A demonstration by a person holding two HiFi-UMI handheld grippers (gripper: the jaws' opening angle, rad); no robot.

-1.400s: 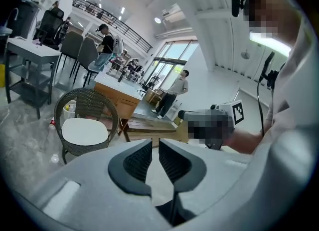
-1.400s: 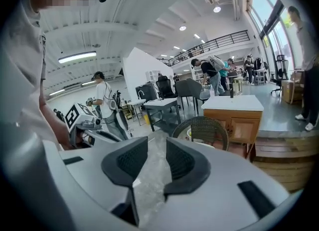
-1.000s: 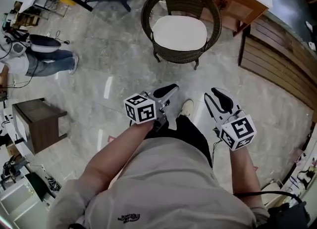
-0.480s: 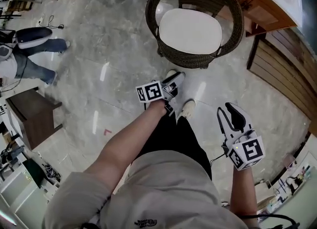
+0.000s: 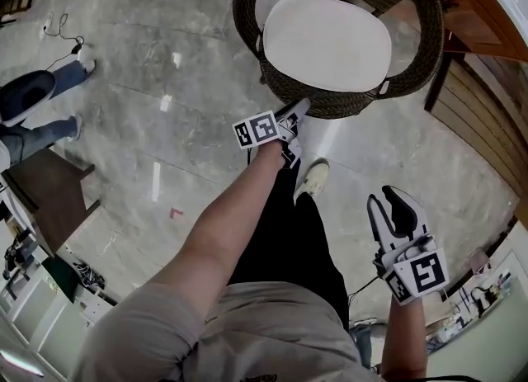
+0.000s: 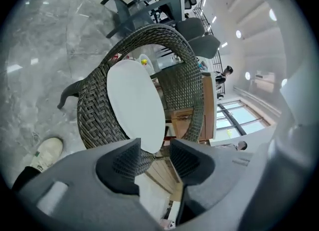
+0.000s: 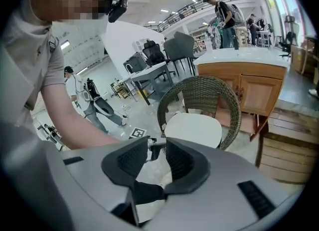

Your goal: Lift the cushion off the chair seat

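Note:
A white oval cushion (image 5: pixel 326 42) lies on the seat of a round dark wicker chair (image 5: pixel 330 104). My left gripper (image 5: pixel 295 115) reaches out to the chair's front rim, just short of the cushion's near edge. Its jaws have just been opening and stand open with nothing between them. In the left gripper view the cushion (image 6: pixel 134 105) and the wicker chair (image 6: pixel 97 120) fill the space beyond my left gripper (image 6: pixel 154 157). My right gripper (image 5: pixel 389 207) hangs back at the lower right, open and empty. From the right gripper view, the cushion (image 7: pixel 194 129) lies beyond my right gripper (image 7: pixel 157 157).
A wooden cabinet (image 5: pixel 462 5) and slatted wooden boards (image 5: pixel 487 116) stand right of the chair. A dark low table (image 5: pixel 45 191) sits at the left, near another person's legs (image 5: pixel 33 112). My own white shoe (image 5: pixel 313 181) is on the grey stone floor below the chair.
The chair has come nearer in the head view. My left gripper has stretched forward to the chair's front rim. My right gripper has dropped back toward the lower right.

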